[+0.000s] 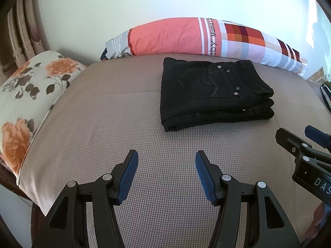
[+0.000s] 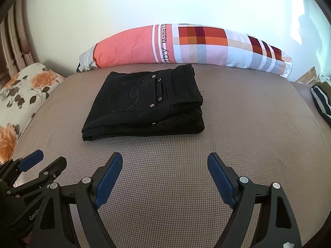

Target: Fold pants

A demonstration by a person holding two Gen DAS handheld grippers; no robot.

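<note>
Left wrist view first: my left tool hangs above the bed with its blue pads spread apart and nothing between them, only the fine checked cover of the bed below. Ahead and a little to the right lie the pants, black, folded into a thick stack with a back pocket and its small studs facing up; they rest flat on the bed, well apart from my pads. Behind them a long pillow in coral and plaid runs along the pale wall, just beside the far edge of the pants. A flowered pillow sits at the bed's left edge. My right tool shows at the right border of this view. Seen from the right wrist, my right tool is likewise wide open and empty over the cover, with the pants ahead and to the left, untouched. A striped cloth lies at the bed's far right edge.
</note>
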